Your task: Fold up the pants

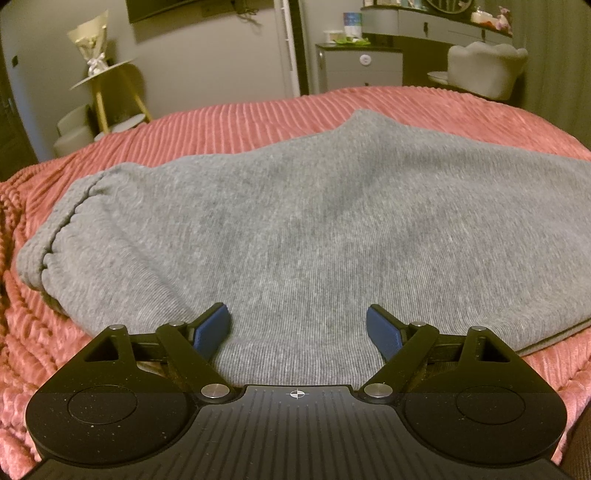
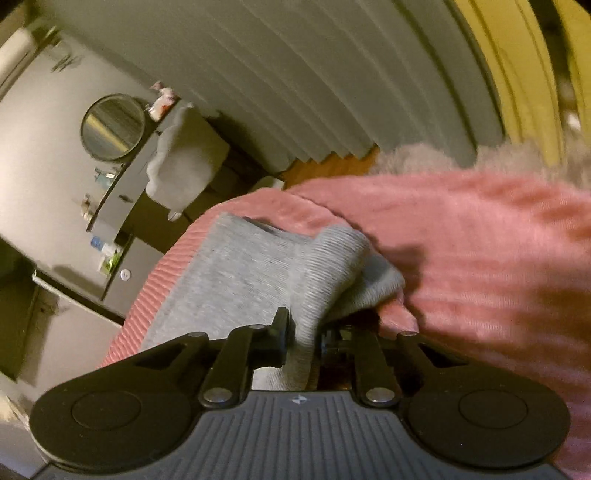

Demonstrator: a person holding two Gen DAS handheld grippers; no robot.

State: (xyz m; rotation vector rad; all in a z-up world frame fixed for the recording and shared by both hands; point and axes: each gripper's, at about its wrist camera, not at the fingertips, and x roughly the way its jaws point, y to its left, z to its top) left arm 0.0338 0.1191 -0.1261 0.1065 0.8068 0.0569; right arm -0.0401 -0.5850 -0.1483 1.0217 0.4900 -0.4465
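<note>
Grey knit sweatpants [image 1: 295, 221] lie spread on the pink ribbed bedspread [image 1: 240, 118]: soft, limp, light, best pinched at hems or waistband. Left gripper [image 1: 298, 326] hovers near, fingers wide; right gripper [image 2: 303, 332] clamps a lifted cuff [image 2: 332, 266].

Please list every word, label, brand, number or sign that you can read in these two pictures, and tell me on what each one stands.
No text can be read in either view.
Left gripper: only a small crosshair mark on its body, no letters.
Right gripper: a small emblem on its body, too blurred to read.
Box on the cabinet: print too small to read.
Pants and bedspread: no label visible.
</note>
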